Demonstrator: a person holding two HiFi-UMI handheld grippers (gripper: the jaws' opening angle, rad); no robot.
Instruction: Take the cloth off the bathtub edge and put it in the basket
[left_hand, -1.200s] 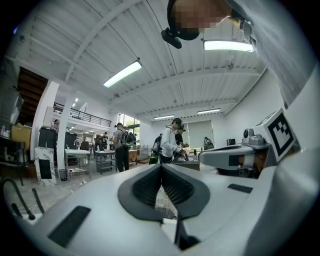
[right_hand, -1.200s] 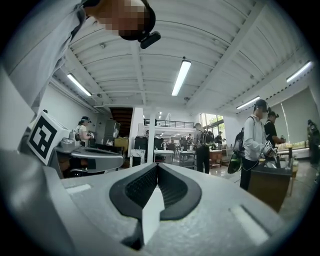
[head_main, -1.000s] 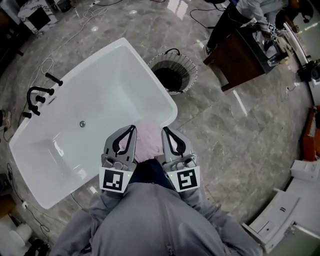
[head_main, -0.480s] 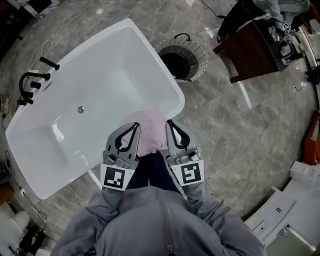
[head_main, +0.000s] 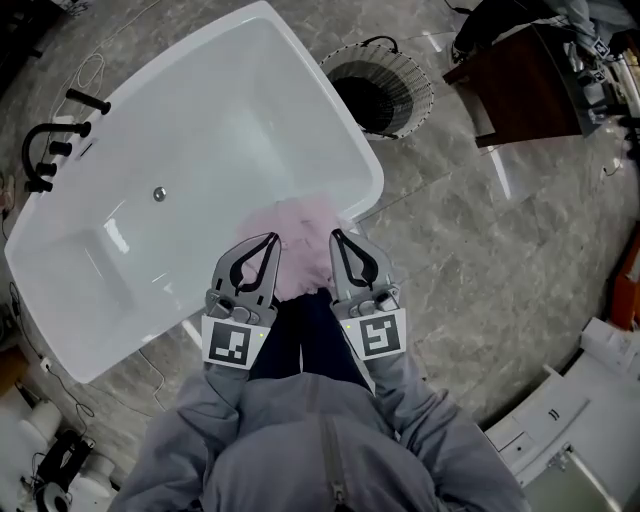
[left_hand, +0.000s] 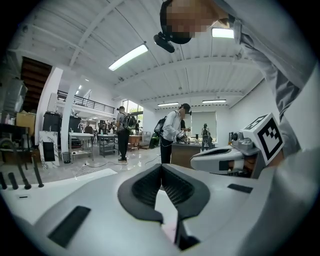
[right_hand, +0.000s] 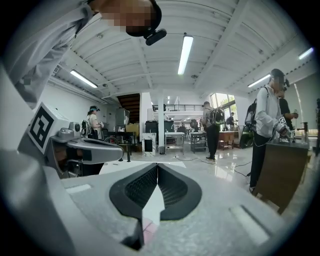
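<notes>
A pink cloth lies bunched over the near edge of the white bathtub. In the head view my left gripper hangs over the cloth's left side and my right gripper over its right side. Both are shut with nothing between the jaws, tips side by side and pointing at the tub. In the left gripper view the left gripper has its jaws pressed together, and a sliver of the pink cloth shows below. The right gripper looks the same, jaws together. The round wire basket stands on the floor past the tub's far right corner.
Black taps stand at the tub's far left end. A dark wooden cabinet is beyond the basket, with a person beside it. White furniture sits at the lower right. Cables trail on the marble floor. People stand in the room behind.
Both grippers have sunk toward the cloth, staying shut. In the head view the tub and basket have slid upward and the cloth shows more fully between the jaws.
</notes>
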